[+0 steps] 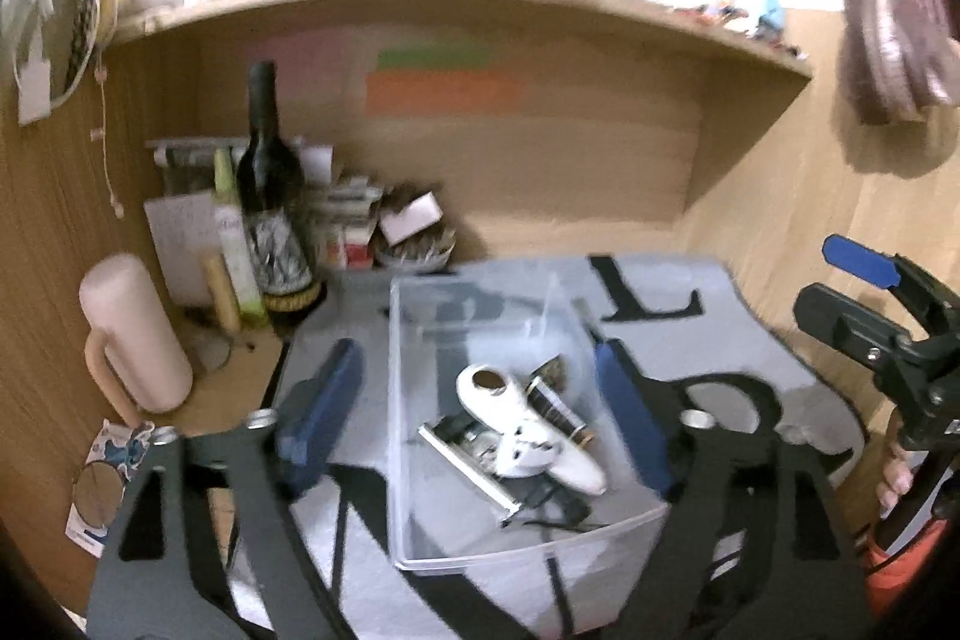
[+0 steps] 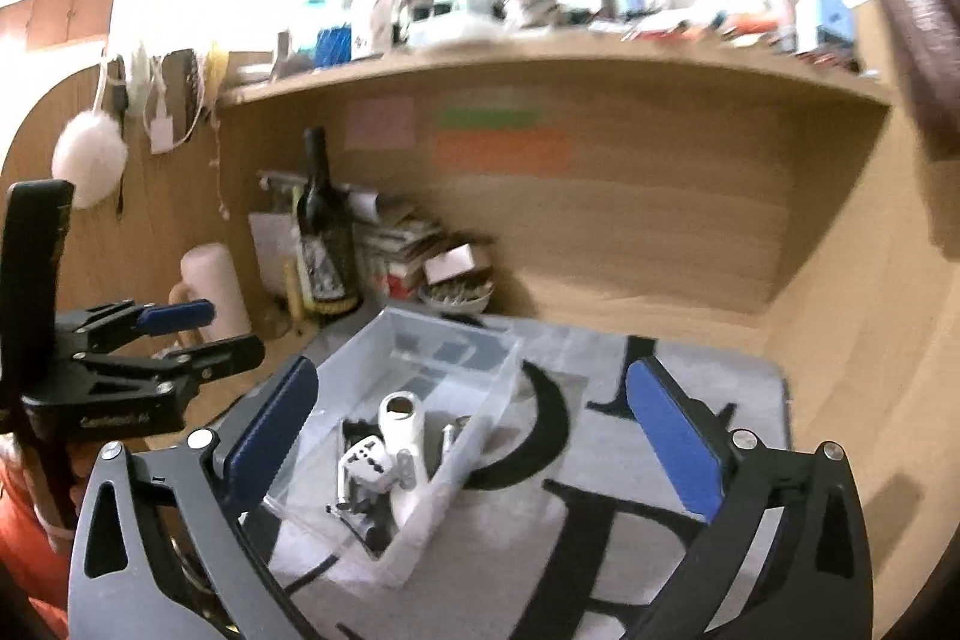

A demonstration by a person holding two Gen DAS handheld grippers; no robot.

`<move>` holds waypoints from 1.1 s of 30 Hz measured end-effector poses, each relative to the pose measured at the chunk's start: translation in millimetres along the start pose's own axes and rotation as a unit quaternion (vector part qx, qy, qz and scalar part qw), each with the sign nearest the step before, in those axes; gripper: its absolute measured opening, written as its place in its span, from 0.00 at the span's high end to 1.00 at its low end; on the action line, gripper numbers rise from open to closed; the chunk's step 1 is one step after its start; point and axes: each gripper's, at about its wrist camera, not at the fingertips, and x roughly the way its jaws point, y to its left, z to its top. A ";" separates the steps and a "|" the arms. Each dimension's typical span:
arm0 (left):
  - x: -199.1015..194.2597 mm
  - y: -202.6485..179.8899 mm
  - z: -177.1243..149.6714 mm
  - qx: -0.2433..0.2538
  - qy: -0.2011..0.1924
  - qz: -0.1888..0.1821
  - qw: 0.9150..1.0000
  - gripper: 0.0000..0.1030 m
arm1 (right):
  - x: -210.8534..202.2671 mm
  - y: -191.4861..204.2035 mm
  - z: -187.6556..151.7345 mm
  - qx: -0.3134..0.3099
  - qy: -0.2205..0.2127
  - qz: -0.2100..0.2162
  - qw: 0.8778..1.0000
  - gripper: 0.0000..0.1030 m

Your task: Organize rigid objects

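Two grippers hang over a grey mat (image 1: pixel 690 340) with black lettering, laid on a wooden desk (image 2: pixel 840 400). Largest item on the mat is a clear plastic bin (image 1: pixel 414 340), standing upright. Inside it, gathered at the near end, lie a white handled gadget (image 1: pixel 516 418), a dark tube with a gold band (image 1: pixel 558 409), a flat metal bar (image 1: pixel 465 466) and a few small dark parts too blurred to identify. No loose object is visible on the mat outside the bin.

Judgement: the collecting step looks complete or close to it. The next move calls for checking the mat for anything left over, or taking the bin by its walls to set it away.

Left gripper (image 1: pixel 474 418): blue pads spread wide, straddling the bin in its own view, pressing on nothing. Right gripper (image 2: pixel 474 442): spread as wide, empty, with the bin's near corner showing between its pads, no contact evident.
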 end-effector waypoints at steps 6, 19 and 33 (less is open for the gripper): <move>-25.1 -15.9 -0.7 -0.006 -0.069 0.000 0.998 0.01 | -17.3 -2.8 -6.1 -0.001 -0.029 -0.037 0.999 0.00; -35.0 -34.2 -5.8 0.014 -0.102 0.001 0.995 0.01 | -21.5 -14.1 -16.8 0.027 -0.028 -0.042 0.998 0.00; -33.2 -33.8 -6.9 0.014 -0.100 0.000 0.995 0.01 | -22.7 -11.2 -16.2 0.021 -0.030 -0.042 0.998 0.00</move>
